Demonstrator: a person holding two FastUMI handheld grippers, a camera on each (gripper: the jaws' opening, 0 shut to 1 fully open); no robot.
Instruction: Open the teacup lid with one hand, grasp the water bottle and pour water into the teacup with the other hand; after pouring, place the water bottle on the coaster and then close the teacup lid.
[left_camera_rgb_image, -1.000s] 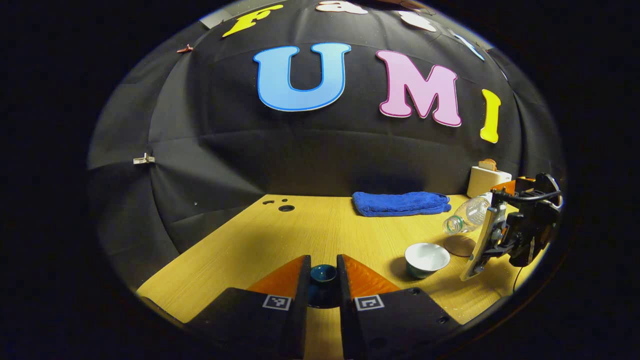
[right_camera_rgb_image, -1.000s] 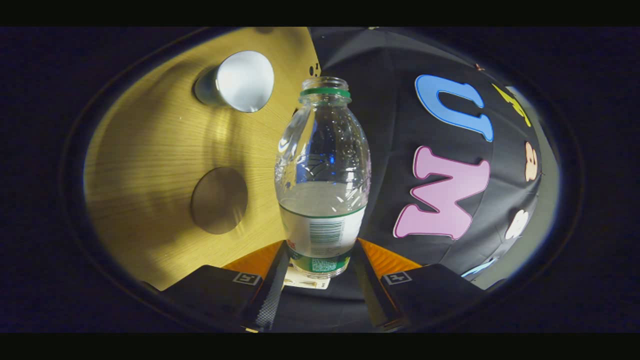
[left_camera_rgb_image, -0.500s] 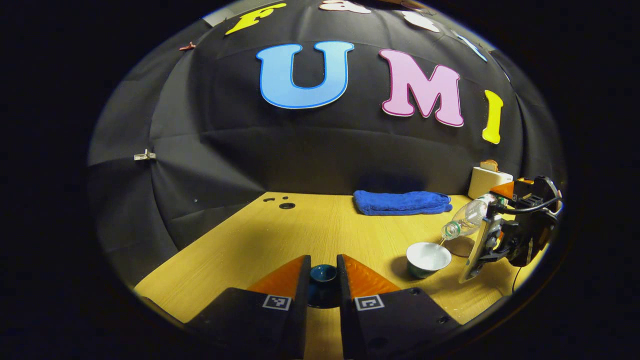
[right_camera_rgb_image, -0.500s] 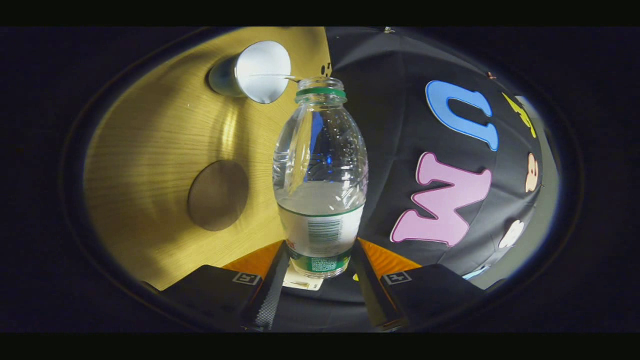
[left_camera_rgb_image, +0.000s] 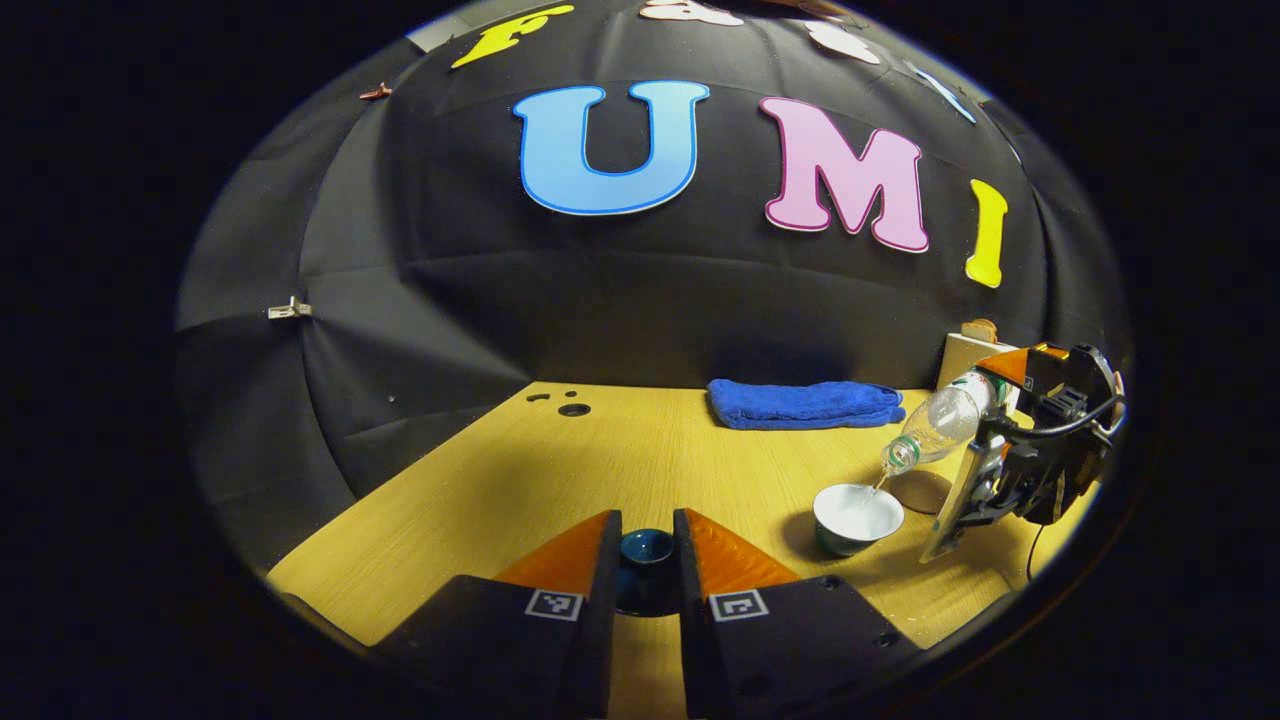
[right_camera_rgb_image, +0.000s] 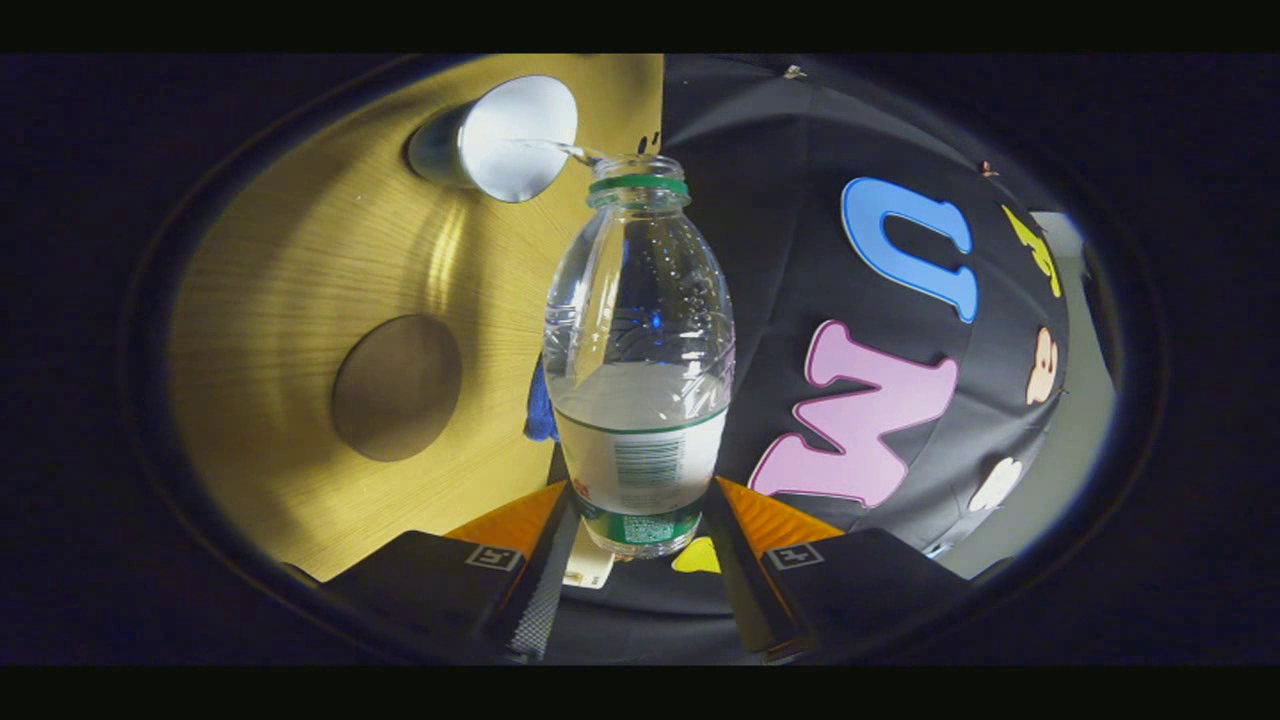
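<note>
My left gripper (left_camera_rgb_image: 647, 560) is shut on the dark teal teacup lid (left_camera_rgb_image: 646, 549), held just above the table near its front edge. To the right stands the teacup (left_camera_rgb_image: 857, 515), white inside, uncovered. My right gripper (right_camera_rgb_image: 640, 545) is shut on the clear water bottle (right_camera_rgb_image: 640, 360), uncapped, with a green neck ring, tipped sideways over the cup. In the left gripper view that bottle (left_camera_rgb_image: 935, 425) points down-left and a thin stream of water runs from its mouth into the cup. In the right gripper view the teacup (right_camera_rgb_image: 505, 135) lies at the bottle's mouth. The round brown coaster (right_camera_rgb_image: 397, 388) sits beside the cup.
A folded blue towel (left_camera_rgb_image: 803, 404) lies at the back of the wooden table (left_camera_rgb_image: 560, 470). A cream toaster (left_camera_rgb_image: 968, 355) stands at the back right, partly behind the right gripper. Small holes (left_camera_rgb_image: 572, 409) mark the table's back left.
The right gripper tipped the bottle further and brought its mouth over the cup; water now runs into the cup. The left gripper and the lid have stayed still.
</note>
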